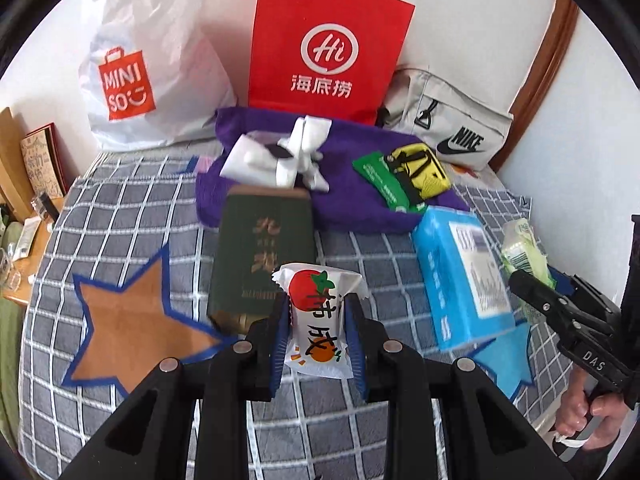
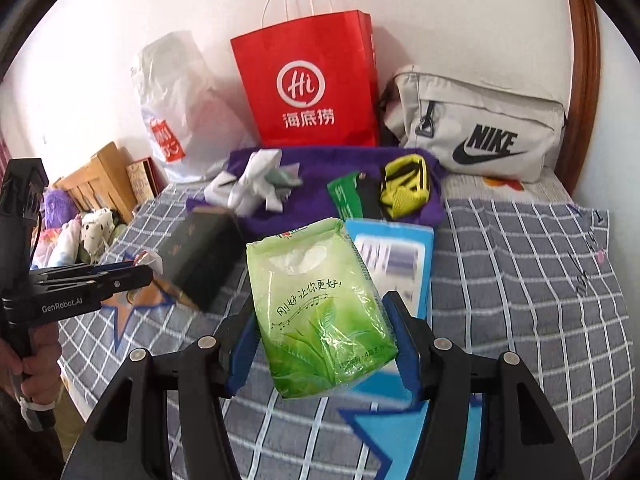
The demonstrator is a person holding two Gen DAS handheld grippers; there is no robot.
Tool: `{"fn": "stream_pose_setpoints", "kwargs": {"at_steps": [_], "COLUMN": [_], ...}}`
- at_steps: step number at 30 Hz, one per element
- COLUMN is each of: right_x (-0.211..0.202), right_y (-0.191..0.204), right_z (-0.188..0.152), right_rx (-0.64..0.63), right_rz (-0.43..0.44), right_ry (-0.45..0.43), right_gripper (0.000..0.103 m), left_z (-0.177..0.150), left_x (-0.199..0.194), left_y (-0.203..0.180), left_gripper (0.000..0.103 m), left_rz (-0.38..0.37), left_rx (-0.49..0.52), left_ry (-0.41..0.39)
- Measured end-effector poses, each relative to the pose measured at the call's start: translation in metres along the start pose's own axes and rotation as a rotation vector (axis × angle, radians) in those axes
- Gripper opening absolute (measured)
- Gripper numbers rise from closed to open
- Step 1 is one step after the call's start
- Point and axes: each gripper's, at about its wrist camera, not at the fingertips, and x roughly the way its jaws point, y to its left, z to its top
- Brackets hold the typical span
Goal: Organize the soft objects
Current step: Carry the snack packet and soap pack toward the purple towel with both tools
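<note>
White snack packet [image 1: 318, 322] printed with a red fruit sits clamped between the left gripper [image 1: 318, 334] fingers at lower centre of the left view, long axis upright, its crimped top edge pointing to the frame top. Green tissue pack [image 2: 320, 312] is held by the right gripper [image 2: 324, 344], pads pressed on both sides, at centre of the right view, long axis upright and leaning left. Both hang over the grey checked bedcover [image 2: 520, 280], below the purple towel [image 1: 352, 208].
</note>
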Motion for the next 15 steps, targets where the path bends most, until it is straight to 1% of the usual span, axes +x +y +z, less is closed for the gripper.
{"fn": "stream_pose_setpoints", "kwargs": {"at_steps": [7,11,15], "right_x": [0.02,0.033,0.047], "right_y": [-0.005,-0.016,-0.024], "right_z": [0.026,0.043,0.057], "right_rx": [0.007,0.029,0.037], "right_rz": [-0.007,-0.021,-0.026], "right_ry": [0.0,-0.001,0.003], "right_gripper": [0.059,0.059,0.059], "left_z": [0.033,0.05,0.066], "left_x": [0.01,0.021,0.036], "left_y": [-0.002,-0.003,-0.004], "left_gripper": [0.026,0.026,0.026], "left_rz": [-0.003,-0.001,-0.025], "left_rx": [-0.015,-0.012,-0.024], "left_ry": [-0.022,-0.02,-0.009]}}
